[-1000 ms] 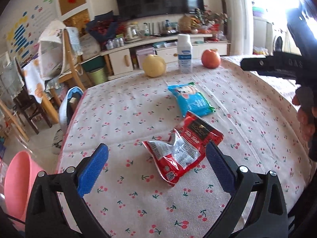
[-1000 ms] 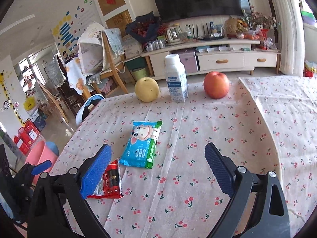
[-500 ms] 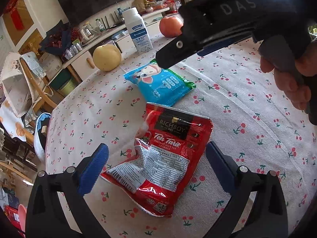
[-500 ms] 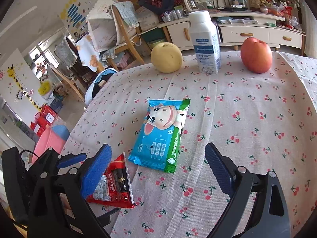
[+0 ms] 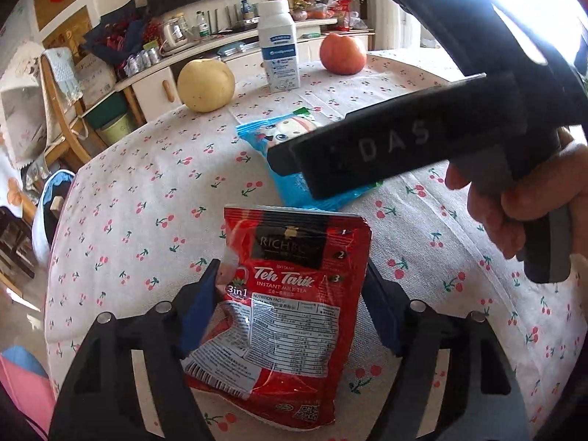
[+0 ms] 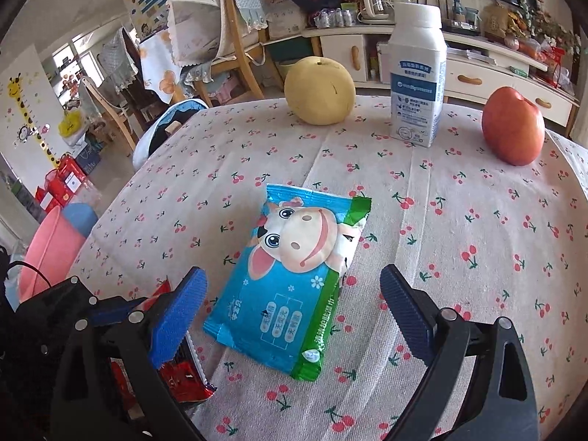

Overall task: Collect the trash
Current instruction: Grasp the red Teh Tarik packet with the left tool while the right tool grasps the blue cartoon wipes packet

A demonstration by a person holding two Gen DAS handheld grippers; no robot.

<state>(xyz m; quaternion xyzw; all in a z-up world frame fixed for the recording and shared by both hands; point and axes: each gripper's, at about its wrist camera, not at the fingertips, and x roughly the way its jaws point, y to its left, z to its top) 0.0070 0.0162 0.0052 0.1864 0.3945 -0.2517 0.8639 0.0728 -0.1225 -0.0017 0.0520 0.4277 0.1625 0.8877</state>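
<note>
Blue pads of the left gripper (image 5: 290, 301) are closing around the red tea packet (image 5: 290, 316) lying on the tabletop (image 6: 477, 257). The right gripper (image 6: 294, 305) hangs wide over the blue snack packet (image 6: 294, 279), just beyond.

A crumpled red tea sachet (image 5: 290, 316) is lying flat on the cloth. A blue-green cow-print packet (image 6: 294, 286) is lying just beyond it.

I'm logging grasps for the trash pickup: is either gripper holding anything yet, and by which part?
Nothing is held yet. The left gripper jaws are closing around the red foil tea packet's side edges. The right gripper stands open over the blue cartoon-cow wrapper.
</note>
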